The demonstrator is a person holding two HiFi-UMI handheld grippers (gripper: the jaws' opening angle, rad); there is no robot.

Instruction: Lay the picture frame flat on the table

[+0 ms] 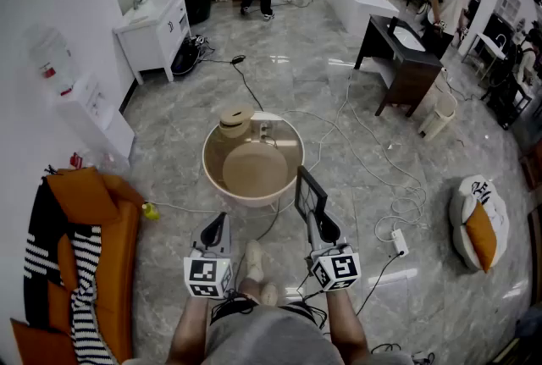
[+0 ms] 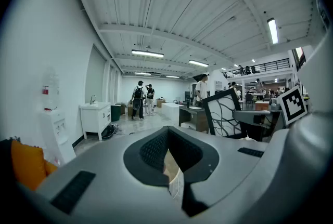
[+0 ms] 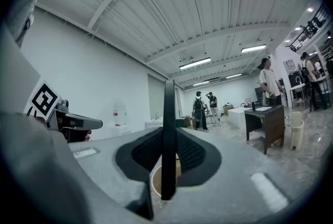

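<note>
An orange sofa (image 1: pixel 118 219) with a black and white striped cloth (image 1: pixel 80 270) stands at the far left. The only clear print is the black and white square marker on each gripper's cube.

The left gripper (image 1: pixel 218 228) hovers just short of the near rim of a round tan table (image 1: pixel 209 173). Its fingertips meet, with only a sliver of gap behind them, and it holds nothing. A tan round container (image 1: pixel 235 119) sits at the table's far edge.

The picture frame (image 1: pixel 310 190) is black, around a white picture with dark branching lines. It stands upright, off the tabletop, at the table's near right rim. The right gripper (image 1: pixel 317 221) has its fingers a little apart, clamped on the frame's lower edge. Its own camera sees the frame edge-on as a thin dark bar between the pads.

At the far right a white cushion (image 1: pixel 474 198) lies on the floor. It bears dark lettering too small to read.
</note>
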